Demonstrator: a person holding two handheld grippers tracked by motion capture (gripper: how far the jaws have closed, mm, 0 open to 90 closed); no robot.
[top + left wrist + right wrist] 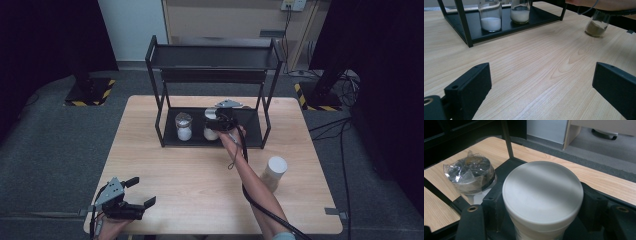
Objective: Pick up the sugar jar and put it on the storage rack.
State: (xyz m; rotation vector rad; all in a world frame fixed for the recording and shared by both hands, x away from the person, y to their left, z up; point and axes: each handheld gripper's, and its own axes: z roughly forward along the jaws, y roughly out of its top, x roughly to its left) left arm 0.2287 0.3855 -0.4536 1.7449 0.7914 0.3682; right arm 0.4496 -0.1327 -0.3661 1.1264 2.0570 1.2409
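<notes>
A black two-tier rack (212, 57) stands at the back of the wooden table (190, 175). On its bottom shelf stand a jar of white powder capped with crinkled wrap (183, 126) and a white-lidded jar (210, 132). My right gripper (220, 121) is shut on the white-lidded jar (542, 192), one jaw on each side of it, and the wrapped jar (470, 173) sits just beside. My left gripper (142, 191) rests open near the table's front left corner, with nothing but bare wood between its jaws (541, 87). Both shelf jars (490, 17) (520, 13) also appear in the left gripper view.
A third jar with a white lid (274, 172), holding brownish powder (596, 25), stands on the table to the right of the person's right forearm (252, 185). The rack's posts (507, 140) frame the shelf. Cables trail off the front edge.
</notes>
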